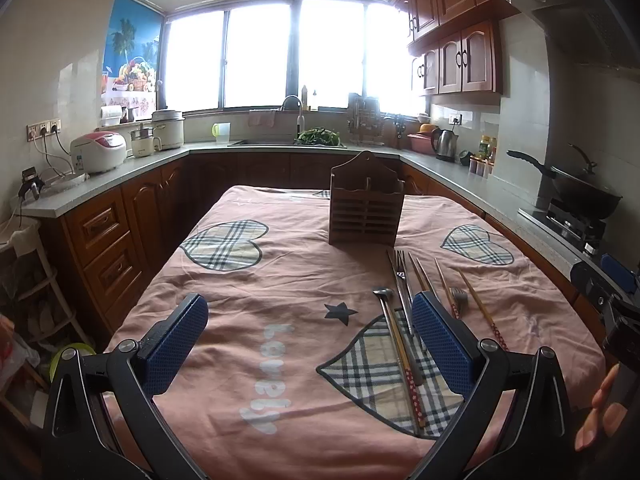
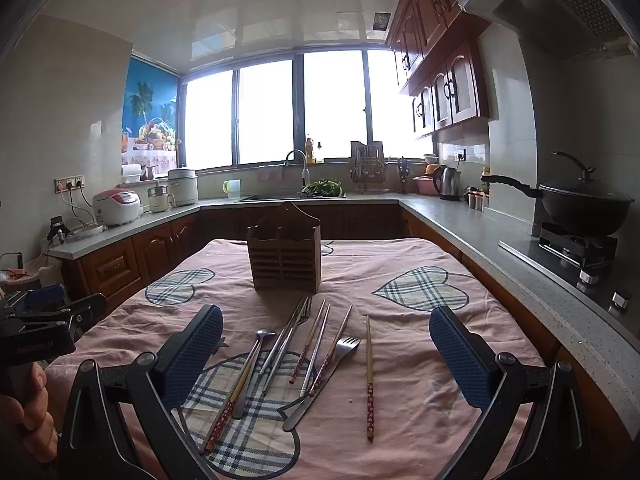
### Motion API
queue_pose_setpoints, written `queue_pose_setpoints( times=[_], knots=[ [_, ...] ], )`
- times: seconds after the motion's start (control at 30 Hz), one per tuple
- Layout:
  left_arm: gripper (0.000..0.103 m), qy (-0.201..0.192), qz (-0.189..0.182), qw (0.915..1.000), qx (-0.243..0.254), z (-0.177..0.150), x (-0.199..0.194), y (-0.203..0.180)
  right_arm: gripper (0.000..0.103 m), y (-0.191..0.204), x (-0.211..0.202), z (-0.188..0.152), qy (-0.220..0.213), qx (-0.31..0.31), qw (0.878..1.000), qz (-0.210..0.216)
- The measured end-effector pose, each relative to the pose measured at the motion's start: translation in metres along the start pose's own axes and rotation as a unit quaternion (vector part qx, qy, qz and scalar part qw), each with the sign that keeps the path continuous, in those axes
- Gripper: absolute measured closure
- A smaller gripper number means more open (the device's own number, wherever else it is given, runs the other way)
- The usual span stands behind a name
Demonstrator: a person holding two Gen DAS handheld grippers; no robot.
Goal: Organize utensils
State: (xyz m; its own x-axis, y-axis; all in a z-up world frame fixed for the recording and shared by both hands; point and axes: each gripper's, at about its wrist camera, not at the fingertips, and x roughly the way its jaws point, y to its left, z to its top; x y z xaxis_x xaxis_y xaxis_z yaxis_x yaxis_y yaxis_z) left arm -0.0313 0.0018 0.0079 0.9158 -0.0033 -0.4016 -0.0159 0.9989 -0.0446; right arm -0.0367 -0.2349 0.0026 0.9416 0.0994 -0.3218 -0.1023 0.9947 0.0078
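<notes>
A surface draped in a pink cloth with plaid heart patches [image 2: 420,288] carries a brown slatted wooden utensil holder with a peaked back panel [image 2: 285,258], which stands upright toward the far end and looks empty as far as its top shows. In front of it, on the near half of the cloth, the loose utensils lie in a rough fan: a metal spoon [image 2: 256,364] on the left with its bowl pointing away, a long metal fork [image 2: 294,330] beside it reaching almost to the holder's base, several wooden chopsticks with red patterned ends [image 2: 310,350] between and around them, a second, shorter metal fork [image 2: 324,376] lying diagonally, and one separate chopstick [image 2: 369,376] to the right, apart from the rest. The right gripper [image 2: 326,354], with blue ribbed pads, hangs above this spread with its jaws fully apart and nothing between the pads. The left gripper [image 1: 310,344] is likewise spread wide and empty, over the cloth to the left of the utensils, its right pad overlapping them in its own view. A hand [image 2: 28,412] grasps the left gripper's handle.
</notes>
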Motion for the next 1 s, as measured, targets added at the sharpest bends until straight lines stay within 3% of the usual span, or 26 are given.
queue_pose_setpoints(
  times=[0.17,0.47,1.0],
  knots=[
    [0.000,-0.001,0.000,1.0000,0.000,0.000,0.000,0.000,0.000,0.011,-0.009,-0.005,0.001,-0.003,1.000,0.001],
    [0.000,-0.002,0.003,1.0000,0.001,0.001,-0.001,0.001,0.000,0.006,-0.020,0.017,0.014,0.004,1.000,0.005],
    [0.000,0.000,0.000,1.0000,0.001,-0.001,0.001,-0.001,0.000,0.017,-0.020,0.007,0.013,0.005,1.000,0.011]
  ],
)
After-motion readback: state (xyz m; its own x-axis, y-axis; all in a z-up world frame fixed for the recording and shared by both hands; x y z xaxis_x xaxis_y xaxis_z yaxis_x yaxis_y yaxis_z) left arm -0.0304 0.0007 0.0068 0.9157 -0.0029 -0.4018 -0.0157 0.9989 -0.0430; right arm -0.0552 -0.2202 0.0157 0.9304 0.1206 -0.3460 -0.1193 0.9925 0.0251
